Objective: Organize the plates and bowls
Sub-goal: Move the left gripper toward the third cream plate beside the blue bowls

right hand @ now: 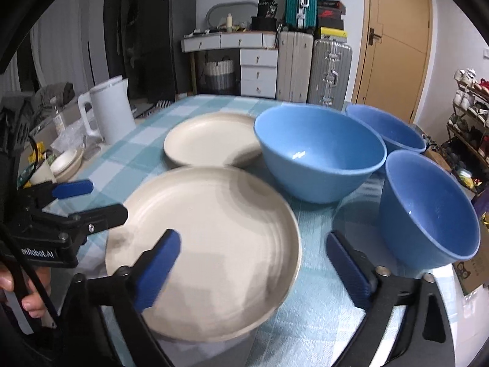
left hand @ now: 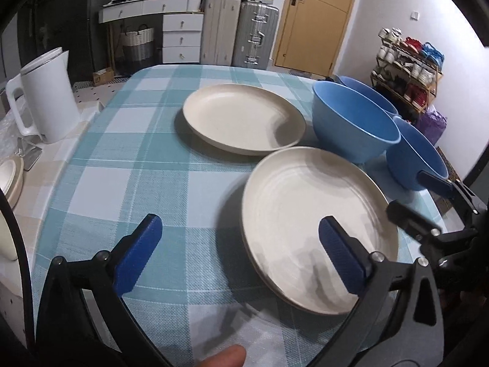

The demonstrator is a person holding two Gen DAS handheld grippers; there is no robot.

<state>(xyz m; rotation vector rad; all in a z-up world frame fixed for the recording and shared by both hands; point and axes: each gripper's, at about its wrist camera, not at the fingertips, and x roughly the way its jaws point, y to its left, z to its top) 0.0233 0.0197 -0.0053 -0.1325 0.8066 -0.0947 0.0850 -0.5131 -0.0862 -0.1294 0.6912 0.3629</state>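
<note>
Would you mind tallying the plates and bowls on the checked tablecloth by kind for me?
Cream plates: 2, the near plate and the far plate.
Blue bowls: 3, the big bowl, the right bowl and the back bowl.
Total: 5.

Beyond the table's far edge, a white drawer unit (right hand: 258, 73) stands against a pale wall (left hand: 397, 15). Right of it are upright suitcases (right hand: 330, 70), then a closed wooden door (right hand: 397, 39). A loaded shoe rack (left hand: 406, 73) fills the far right corner.
</note>
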